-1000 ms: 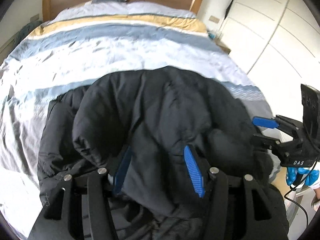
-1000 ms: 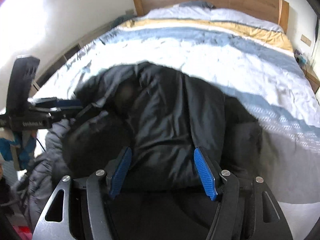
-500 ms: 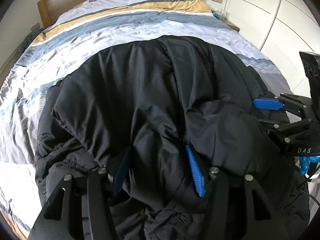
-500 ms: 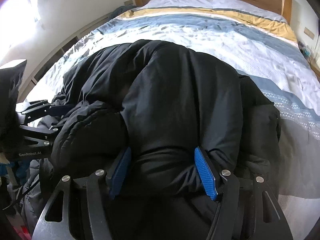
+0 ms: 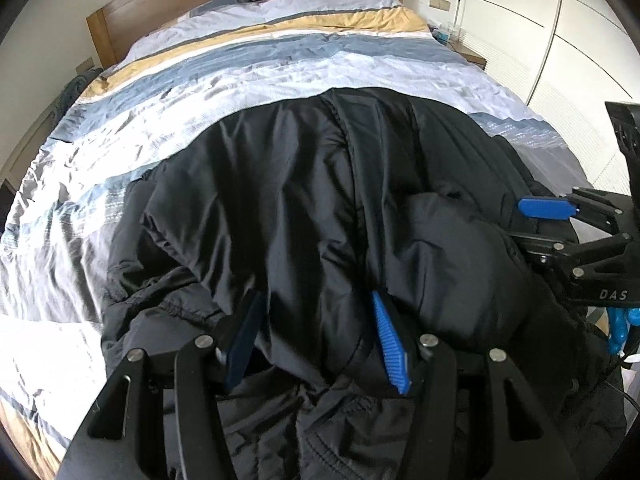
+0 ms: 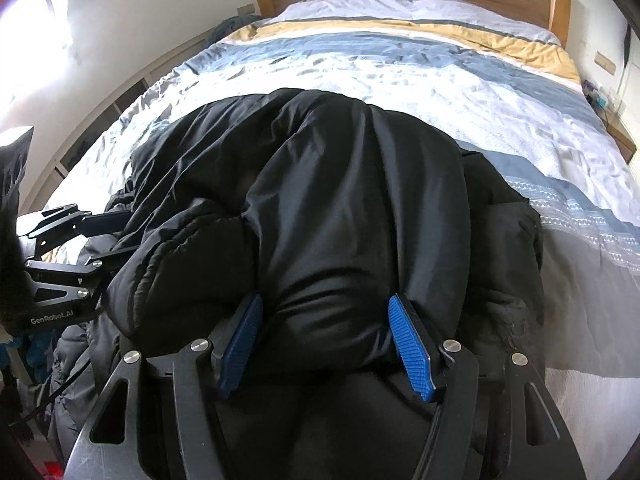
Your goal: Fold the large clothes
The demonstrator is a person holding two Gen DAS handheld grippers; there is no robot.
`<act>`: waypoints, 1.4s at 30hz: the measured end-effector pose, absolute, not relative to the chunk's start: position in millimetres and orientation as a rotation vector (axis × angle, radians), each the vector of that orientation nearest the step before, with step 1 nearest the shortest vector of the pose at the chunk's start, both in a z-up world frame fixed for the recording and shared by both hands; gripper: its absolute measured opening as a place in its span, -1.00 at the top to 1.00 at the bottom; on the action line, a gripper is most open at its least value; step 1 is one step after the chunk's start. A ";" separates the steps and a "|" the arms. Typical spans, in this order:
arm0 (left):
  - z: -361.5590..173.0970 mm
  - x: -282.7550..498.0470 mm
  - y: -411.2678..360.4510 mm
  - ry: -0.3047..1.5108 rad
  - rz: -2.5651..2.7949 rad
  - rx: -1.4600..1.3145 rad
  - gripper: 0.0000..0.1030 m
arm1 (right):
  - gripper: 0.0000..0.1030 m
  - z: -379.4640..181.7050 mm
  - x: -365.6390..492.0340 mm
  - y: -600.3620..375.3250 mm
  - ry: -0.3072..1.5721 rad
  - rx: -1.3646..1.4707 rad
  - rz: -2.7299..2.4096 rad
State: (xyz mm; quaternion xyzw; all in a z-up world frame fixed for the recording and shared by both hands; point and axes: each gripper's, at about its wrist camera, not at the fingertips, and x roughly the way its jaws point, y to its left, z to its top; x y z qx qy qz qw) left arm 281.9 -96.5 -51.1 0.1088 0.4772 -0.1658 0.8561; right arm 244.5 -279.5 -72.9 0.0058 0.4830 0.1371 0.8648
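With my left claw (image 5: pixel 316 336) and my right claw (image 6: pixel 328 344) each clamped half-wide on a thick bunch of the black puffer jacket (image 5: pixel 320 208) lying on the striped bed (image 5: pixel 280 64), I should lay this fold down evenly, both hands level

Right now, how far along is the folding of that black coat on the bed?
Partway. The black coat already lies doubled on the bed. Both the left tongs and right tongs grip thick bunches at its near edge. Smoothing and a neat final fold remain.
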 end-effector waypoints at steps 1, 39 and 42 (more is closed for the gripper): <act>-49.2 280.1 -96.2 0.999 -0.344 0.233 -0.04 | -0.25 -71.3 241.8 -279.4 1.010 0.010 0.286; 10.4 177.4 -16.2 1.016 -0.194 0.250 -0.08 | -0.31 -15.8 114.3 -310.3 1.033 0.098 0.126; 13.8 169.9 -8.1 1.012 -0.181 0.238 -0.16 | -0.31 -18.1 104.6 -312.6 1.044 0.111 0.103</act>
